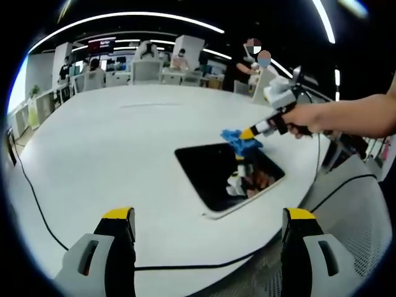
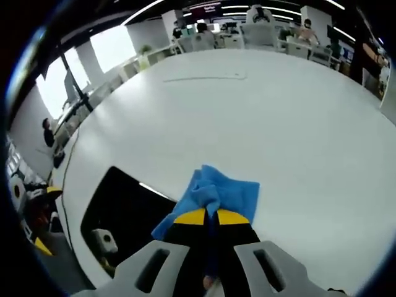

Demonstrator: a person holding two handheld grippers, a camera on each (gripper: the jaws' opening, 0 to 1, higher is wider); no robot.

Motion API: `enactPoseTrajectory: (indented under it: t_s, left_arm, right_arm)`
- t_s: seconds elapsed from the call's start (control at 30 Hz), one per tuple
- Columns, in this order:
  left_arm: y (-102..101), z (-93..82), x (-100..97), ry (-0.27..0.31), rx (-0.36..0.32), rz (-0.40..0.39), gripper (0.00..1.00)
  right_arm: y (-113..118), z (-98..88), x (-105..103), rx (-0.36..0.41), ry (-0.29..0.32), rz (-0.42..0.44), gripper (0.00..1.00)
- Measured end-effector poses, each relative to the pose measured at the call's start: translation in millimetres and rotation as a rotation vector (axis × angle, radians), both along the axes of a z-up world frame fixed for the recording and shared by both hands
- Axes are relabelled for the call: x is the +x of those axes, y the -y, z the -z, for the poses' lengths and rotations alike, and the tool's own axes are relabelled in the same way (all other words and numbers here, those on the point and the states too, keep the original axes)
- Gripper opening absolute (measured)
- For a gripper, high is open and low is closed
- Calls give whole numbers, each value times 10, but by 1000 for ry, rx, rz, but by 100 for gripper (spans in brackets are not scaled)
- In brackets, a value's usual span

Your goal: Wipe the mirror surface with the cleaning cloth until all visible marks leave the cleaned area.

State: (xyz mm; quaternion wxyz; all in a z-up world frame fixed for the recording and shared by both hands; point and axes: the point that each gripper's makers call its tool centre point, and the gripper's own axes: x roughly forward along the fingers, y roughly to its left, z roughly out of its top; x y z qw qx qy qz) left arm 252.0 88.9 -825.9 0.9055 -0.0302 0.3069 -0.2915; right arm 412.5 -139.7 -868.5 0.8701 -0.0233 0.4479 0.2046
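my right gripper (image 2: pixel 210 218) has its yellow-tipped jaws pinched together on a fold of the blue cleaning cloth (image 2: pixel 218 193), and in the right gripper view the cloth spreads forward from the tips, lying partly over the dark edge of the mirror (image 2: pixel 120 213) and partly on the white table (image 2: pixel 272 124). from the left gripper view i see that same gripper (image 1: pixel 250 132) reaching in from the right, held by a hand (image 1: pixel 309 120), with the cloth (image 1: pixel 238 140) pressed at the far corner of the mirror (image 1: pixel 216 170). my left gripper (image 1: pixel 210 232) hangs back off the near side of the mirror with its jaws wide apart and nothing between them. i judge the wiping is under way but not far along: the cloth sits at one corner only, and most of the glass lies beyond it. i can't tell marks from reflections, since the lower part of the mirror shows a jumble of reflected shapes, so i can't say what is already clean. mirror and cloth are both in sight, as the task asks. the table is large, pale and rounded, with a black cable (image 1: pixel 37 210) running across its near side. beyond it is an open office with desks, chairs, ceiling light strips and a few people (image 1: pixel 238 68) at the far end.
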Motion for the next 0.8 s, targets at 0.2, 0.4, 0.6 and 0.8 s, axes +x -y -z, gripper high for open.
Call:
enactPoseTrajectory:
  t_s: [0.2,0.4,0.6,0.8]
  left_arm:
    - [-1,-3,4,2,-3,-5,99]
    - [7,10,-5,-1,-1,5,99]
    - [10,10,-6,-1,-1,7,99]
    - [8,13,-7,-2,4,8,99]
  right_arm:
    - [16,-105,5,7,26,4,0]
    - [146,-403,74,80,40,66,0]
    - [355,-584,47,78,70,76,0]
    - [663,-681,-25,53,76,98,0]
